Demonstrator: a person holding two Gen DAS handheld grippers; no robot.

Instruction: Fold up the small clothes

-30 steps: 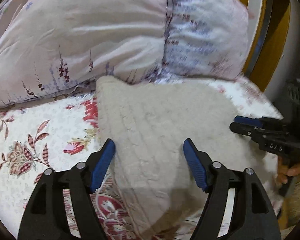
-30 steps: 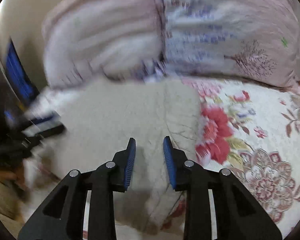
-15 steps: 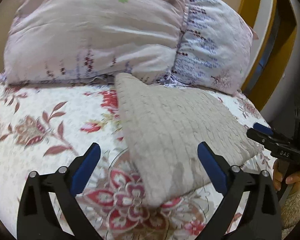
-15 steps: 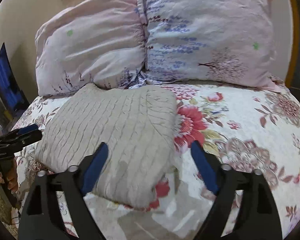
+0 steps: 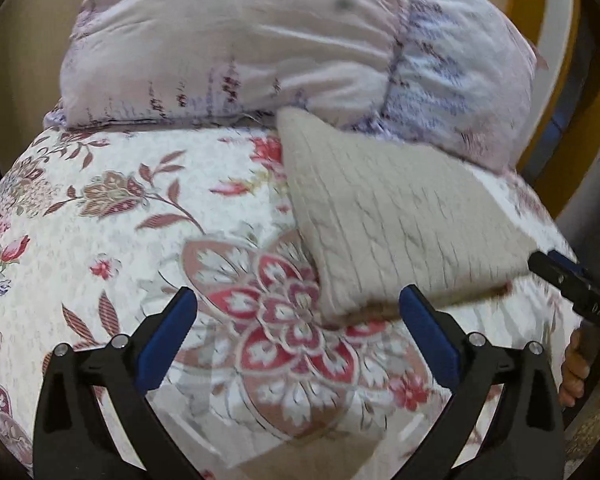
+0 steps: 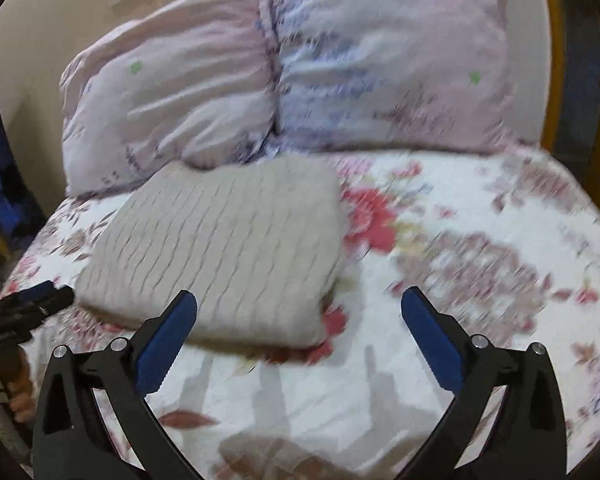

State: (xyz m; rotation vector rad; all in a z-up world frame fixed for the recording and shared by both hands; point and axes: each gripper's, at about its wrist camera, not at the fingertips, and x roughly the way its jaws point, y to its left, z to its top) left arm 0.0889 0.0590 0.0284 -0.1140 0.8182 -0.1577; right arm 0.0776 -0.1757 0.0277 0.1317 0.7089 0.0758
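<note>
Bed with white floral-print bedsheet [image 6: 440,360], two pale pink patterned pillows [image 6: 260,80] against headboard. Grey ribbed knit garment [image 6: 228,252] lies on sheet as neat thick rectangle, far edge touching pillows — fold looks finished, judging by squared sides; nothing left unless more clothes lie out of view.

Left gripper [image 5: 298,334]: blue-padded fingers [image 5: 166,336] spread wide, empty, just short of garment's near corner. Right gripper [image 6: 299,334]: fingers [image 6: 430,340] spread wide too, holding nothing, near edge of garment just ahead.
</note>
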